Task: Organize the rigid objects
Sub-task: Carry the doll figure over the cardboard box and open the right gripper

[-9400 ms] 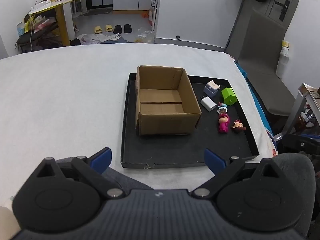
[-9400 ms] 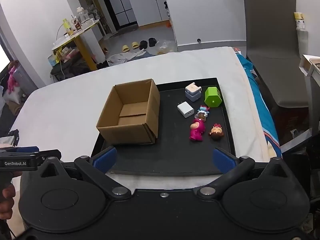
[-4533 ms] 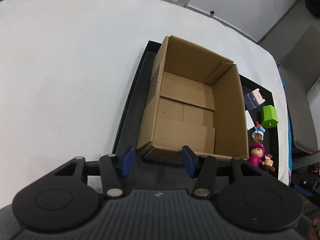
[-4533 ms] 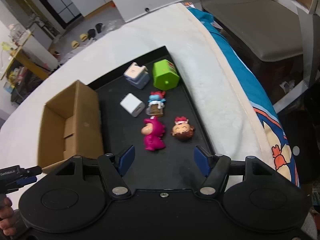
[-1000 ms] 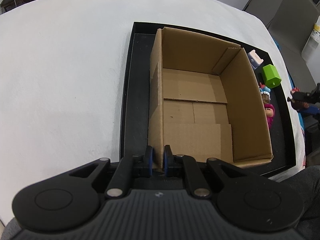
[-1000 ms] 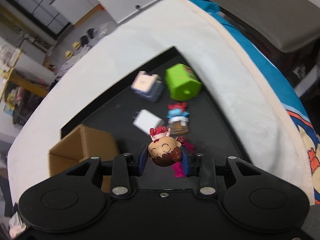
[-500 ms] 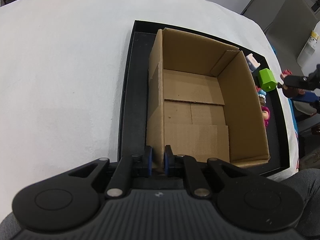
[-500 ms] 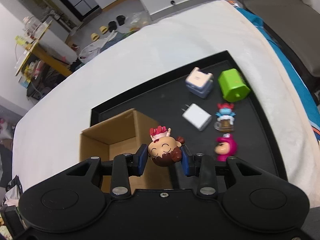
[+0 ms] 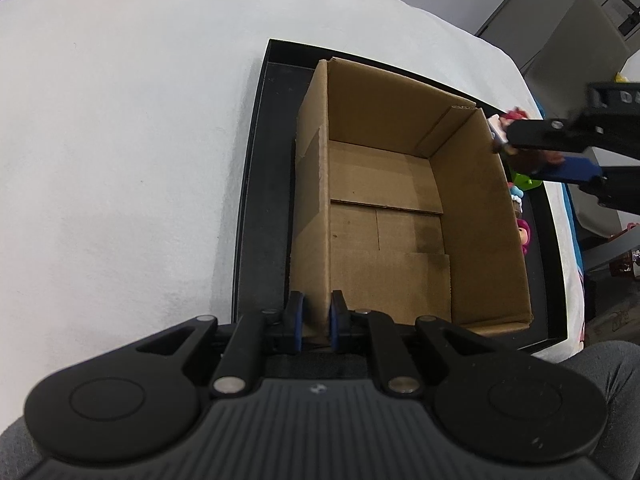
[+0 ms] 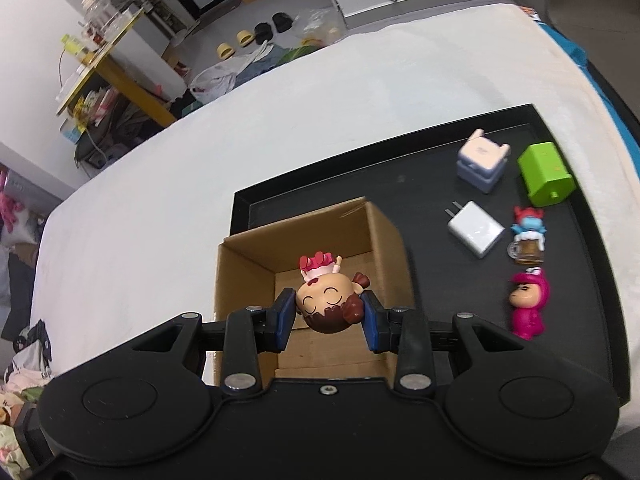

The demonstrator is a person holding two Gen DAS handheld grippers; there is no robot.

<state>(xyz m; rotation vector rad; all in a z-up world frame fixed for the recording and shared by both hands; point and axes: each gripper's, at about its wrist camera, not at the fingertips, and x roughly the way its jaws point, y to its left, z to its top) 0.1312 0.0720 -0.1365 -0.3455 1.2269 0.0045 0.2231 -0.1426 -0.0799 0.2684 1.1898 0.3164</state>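
Observation:
An open cardboard box stands on the left part of a black tray. My left gripper is shut on the box's near left wall. A small doll with brown hair and a red bow hangs upside down between the blue pads of my right gripper, above the box's opening. In the left wrist view the right gripper hovers over the box's right wall with the doll in it.
On the tray right of the box lie a white charger, a lilac cube charger, a green block, a blue mug figure and a pink figure. White cloth surrounds the tray. A grey chair stands beyond the bed.
My right gripper has carried the doll leftwards from above the tray's toys to over the box. The left gripper has kept its hold on the box wall.

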